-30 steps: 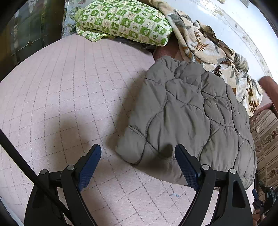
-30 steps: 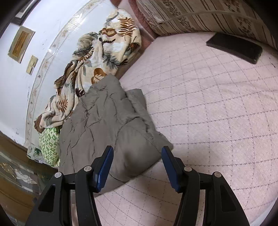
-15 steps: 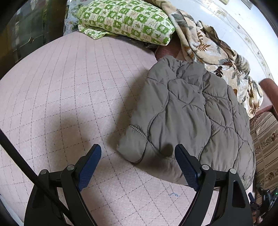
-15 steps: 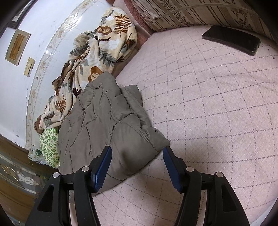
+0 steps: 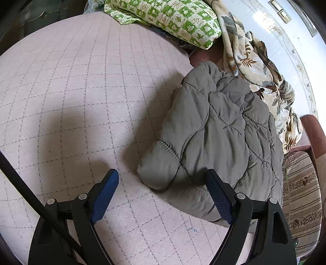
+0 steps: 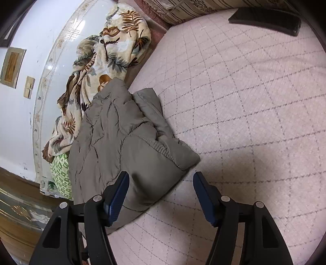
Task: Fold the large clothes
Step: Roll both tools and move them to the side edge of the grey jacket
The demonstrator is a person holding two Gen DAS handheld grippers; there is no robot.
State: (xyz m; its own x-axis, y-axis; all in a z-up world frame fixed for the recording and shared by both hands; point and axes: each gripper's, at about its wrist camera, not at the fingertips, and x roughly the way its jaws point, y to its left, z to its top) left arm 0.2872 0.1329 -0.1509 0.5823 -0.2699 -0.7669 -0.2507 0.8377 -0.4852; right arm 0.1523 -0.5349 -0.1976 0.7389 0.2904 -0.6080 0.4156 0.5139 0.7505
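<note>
While both hand-held grippers were poised over the bed, one item of task clothing was recorded: a grey-green quilted padded jacket (image 5: 222,130), lying in a thick, partly folded bundle on the pink grid-stitched bed cover (image 5: 81,91), its far end beside the wall.

Left hand-held gripper (image 5: 163,183): jaws wide apart, nothing held. The jacket's near corner, with its ribbed cuff-like edge (image 5: 169,148), was seen between the blue pads, the right-hand pad over the fabric; contact could not be confirmed.

Right hand-held gripper (image 6: 161,183): jaws opening, nothing gripped. The jacket's other near corner (image 6: 163,163) lay between the pads, the left-hand pad close against the cloth.

Step in hand, as judged: the approach to the two near corners, ahead of a further fold. The next move was judged to call for both grippers to be lowered onto the corners, closed through the full thickness of padding, then lifted together so the bundle folds evenly; the bulky, springy fill was thought likely to slip from a shallow pinch.

Other items noted: a leaf-printed cream blanket (image 6: 114,46) heaped along the wall; a green-and-white patterned pillow (image 5: 173,18); a striped beige cushion (image 5: 301,195); a flat black object (image 6: 264,20) on the cover.

Containers: none were seen.
</note>
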